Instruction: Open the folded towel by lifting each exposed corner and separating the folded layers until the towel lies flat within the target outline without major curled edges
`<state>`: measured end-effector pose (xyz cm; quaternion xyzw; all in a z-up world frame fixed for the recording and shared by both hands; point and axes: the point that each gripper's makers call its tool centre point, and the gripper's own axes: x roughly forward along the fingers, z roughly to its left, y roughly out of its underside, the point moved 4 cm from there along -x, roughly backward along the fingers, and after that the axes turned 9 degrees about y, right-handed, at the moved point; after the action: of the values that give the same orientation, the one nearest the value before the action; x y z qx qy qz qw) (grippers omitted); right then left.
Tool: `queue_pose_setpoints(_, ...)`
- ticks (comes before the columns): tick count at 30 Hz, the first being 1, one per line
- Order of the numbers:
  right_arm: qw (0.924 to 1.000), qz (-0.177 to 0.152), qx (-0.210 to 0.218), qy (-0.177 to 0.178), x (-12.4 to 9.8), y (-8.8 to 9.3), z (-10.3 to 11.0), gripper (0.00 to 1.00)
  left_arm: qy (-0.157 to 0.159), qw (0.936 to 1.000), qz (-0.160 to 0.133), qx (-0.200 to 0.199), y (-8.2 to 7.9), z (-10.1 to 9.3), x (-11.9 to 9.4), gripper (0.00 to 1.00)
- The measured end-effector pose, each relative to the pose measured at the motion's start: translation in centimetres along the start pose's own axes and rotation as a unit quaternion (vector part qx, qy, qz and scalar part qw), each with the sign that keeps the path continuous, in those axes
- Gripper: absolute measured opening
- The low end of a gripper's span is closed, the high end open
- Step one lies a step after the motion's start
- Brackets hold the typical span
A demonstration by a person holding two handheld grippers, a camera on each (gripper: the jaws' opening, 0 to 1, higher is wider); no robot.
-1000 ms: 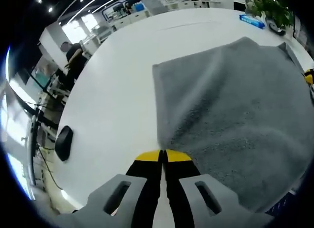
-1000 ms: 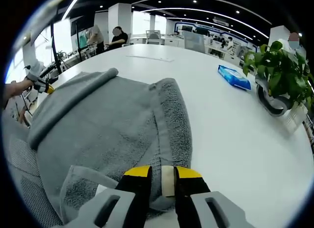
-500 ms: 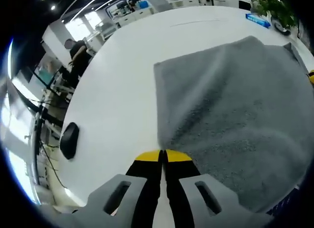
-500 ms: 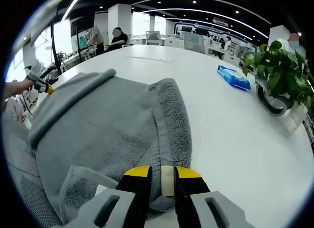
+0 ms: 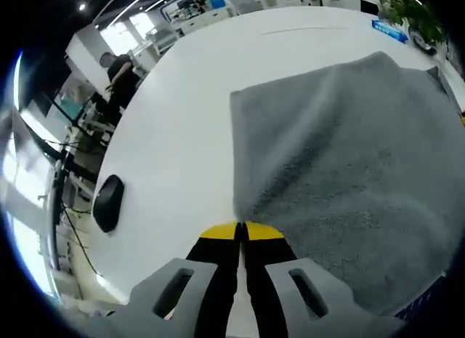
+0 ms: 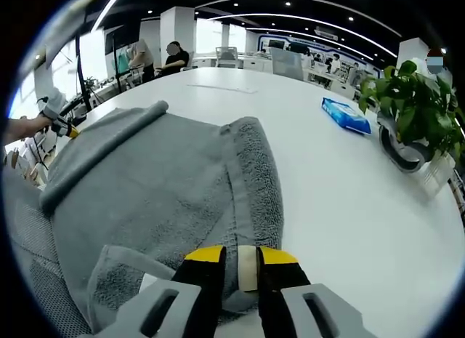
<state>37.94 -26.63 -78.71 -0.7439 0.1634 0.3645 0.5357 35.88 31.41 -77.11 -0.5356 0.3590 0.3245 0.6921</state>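
A grey towel (image 5: pixel 341 163) lies spread over the white table (image 5: pixel 182 120) in the left gripper view. My left gripper (image 5: pixel 241 231) is shut on its near corner. In the right gripper view the same towel (image 6: pixel 160 185) shows folded layers, with a hemmed edge (image 6: pixel 251 178) running away from me and a rolled fold (image 6: pixel 102 153) at the left. My right gripper (image 6: pixel 242 256) is shut on the towel's near edge, with a pale strip pinched between its jaws. The left gripper (image 6: pixel 64 129) shows small at the far left, held by a hand.
A black mouse-like object (image 5: pixel 107 202) lies near the table's left edge. A blue packet (image 6: pixel 346 113) and a potted plant (image 6: pixel 414 113) stand at the right of the table. People sit at desks in the background. A mesh chair (image 6: pixel 33 280) is at lower left.
The left gripper view has shifted slightly, so the black object sits lower and further right. The towel fold in the right gripper view has edged a little. Both grippers stay shut.
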Motion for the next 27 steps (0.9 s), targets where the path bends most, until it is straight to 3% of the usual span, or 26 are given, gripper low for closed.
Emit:
queue_pose_setpoints(6,1.0000,-0.002,0.001,0.000,0.0,0.0,0.0,0.13,0.010,0.9997,0.008,0.023,0.0,0.6,0.1,0.01)
queue_pose_setpoints(9,1.0000,-0.003,0.001,0.000,0.1,0.0,0.0,0.13,0.021,0.9996,0.007,0.015,-0.1,0.8,0.1,0.01)
queue_pose_setpoints(27,1.0000,-0.009,-0.001,0.001,-0.1,0.0,0.0,0.13,-0.007,0.9954,0.037,0.087,0.0,2.7,0.4,0.01)
